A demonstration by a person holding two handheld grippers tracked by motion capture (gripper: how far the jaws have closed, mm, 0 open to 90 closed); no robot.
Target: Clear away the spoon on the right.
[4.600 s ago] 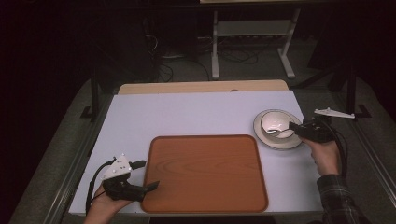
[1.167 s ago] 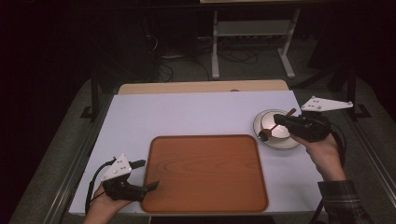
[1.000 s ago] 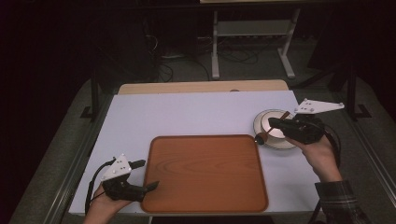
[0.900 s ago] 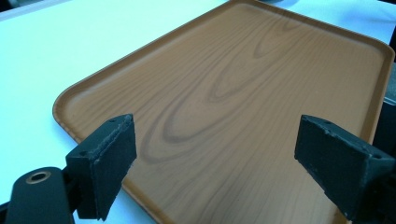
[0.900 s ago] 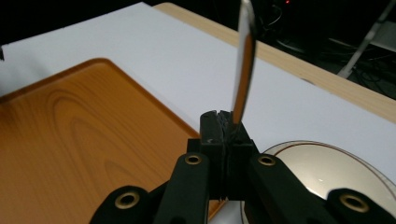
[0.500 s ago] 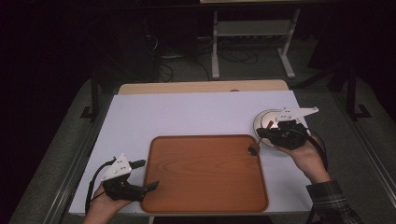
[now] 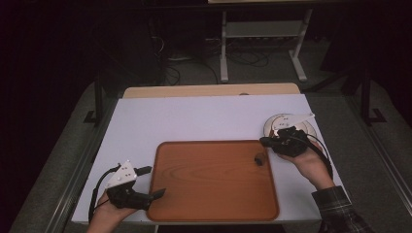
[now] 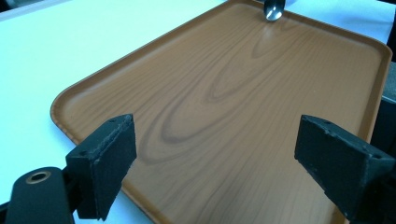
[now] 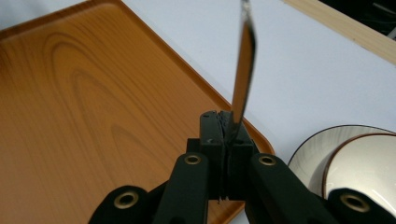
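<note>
Mid-transfer: right gripper clamped on spoon handle, bowl end hanging over right edge of tray. Next: lower flat onto tray, then release. Left gripper wide, empty, parked at tray's near-left corner. Versus earlier: spoon lifted off dish, carried leftward; left unmoved.

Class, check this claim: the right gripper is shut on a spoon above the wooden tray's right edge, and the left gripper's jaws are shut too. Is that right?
Not quite. The right gripper is shut on the spoon over the tray, but the left gripper has its jaws wide apart, with nothing between them, as the left gripper view shows.
</note>
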